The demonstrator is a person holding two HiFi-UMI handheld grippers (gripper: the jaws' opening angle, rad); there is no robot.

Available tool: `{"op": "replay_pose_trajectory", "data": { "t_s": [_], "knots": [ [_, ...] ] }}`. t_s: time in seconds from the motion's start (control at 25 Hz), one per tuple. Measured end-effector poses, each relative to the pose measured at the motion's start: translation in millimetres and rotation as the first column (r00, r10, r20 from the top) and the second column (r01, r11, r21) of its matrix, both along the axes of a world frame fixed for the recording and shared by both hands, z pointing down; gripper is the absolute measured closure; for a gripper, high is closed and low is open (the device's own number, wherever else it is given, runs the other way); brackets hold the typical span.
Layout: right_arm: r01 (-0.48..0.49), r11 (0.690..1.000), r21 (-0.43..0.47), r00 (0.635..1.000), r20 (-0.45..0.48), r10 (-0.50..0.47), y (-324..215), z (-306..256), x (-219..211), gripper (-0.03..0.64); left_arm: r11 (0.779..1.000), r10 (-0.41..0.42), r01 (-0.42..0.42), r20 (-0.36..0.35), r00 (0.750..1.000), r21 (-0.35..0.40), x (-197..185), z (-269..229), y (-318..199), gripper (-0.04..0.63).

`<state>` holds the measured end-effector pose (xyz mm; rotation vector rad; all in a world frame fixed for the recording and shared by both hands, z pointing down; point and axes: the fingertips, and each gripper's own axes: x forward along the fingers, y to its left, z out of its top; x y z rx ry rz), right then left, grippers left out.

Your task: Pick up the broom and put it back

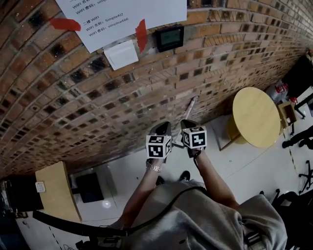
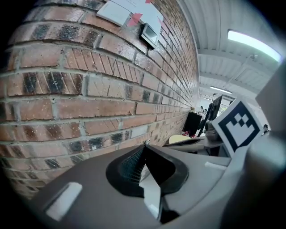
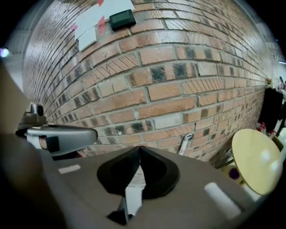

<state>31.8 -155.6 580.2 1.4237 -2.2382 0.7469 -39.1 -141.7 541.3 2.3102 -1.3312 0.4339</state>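
The broom shows only as a pale handle (image 1: pixel 192 106) that leans against the brick wall (image 1: pixel 98 97), straight ahead of both grippers; its lower part is hidden behind them. The handle's top end (image 3: pixel 185 144) appears in the right gripper view, low on the wall and a little right of the jaws. My left gripper (image 1: pixel 164 129) and right gripper (image 1: pixel 189 125) are held side by side in front of the wall, apart from the handle. Both pairs of jaws meet at their tips, left gripper (image 2: pixel 145 144) and right gripper (image 3: pixel 140 148), with nothing between them.
A round yellow table (image 1: pixel 254 117) stands right of the broom, close to the wall. A wooden desk (image 1: pixel 56 190) is at the lower left. Taped paper sheets (image 1: pixel 122 14) and a small black display (image 1: pixel 169 37) hang on the wall. Dark chairs (image 1: pixel 298 139) stand at the far right.
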Motion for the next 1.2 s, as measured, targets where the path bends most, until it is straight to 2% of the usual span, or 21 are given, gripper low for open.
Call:
{"op": "replay_pose_trajectory", "data": {
  "t_s": [0.2,0.52,0.8,1.2],
  "knots": [
    [-0.032,0.999,0.044,0.999,-0.041,0.033,17.3,-27.8,-1.2,0.617,0.999,0.048,-0.048,0.019,0.999,0.014,12.3,-6.1,5.9,0.591],
    [-0.042,0.998,0.046,0.998,-0.044,0.044,38.4,-36.8,-3.4,0.617,0.996,0.089,-0.089,0.011,0.996,0.025,23.8,-13.0,15.5,0.591],
    [-0.046,0.998,0.051,0.998,-0.029,0.047,47.5,-37.5,-3.7,0.617,0.994,0.107,-0.107,0.007,0.994,0.021,31.2,-9.8,22.7,0.591],
    [-0.014,0.998,0.055,1.000,-0.013,0.015,46.6,-40.2,-15.6,0.617,0.996,0.087,-0.087,0.005,0.996,0.026,23.9,-10.1,21.7,0.591]
  ]
}}
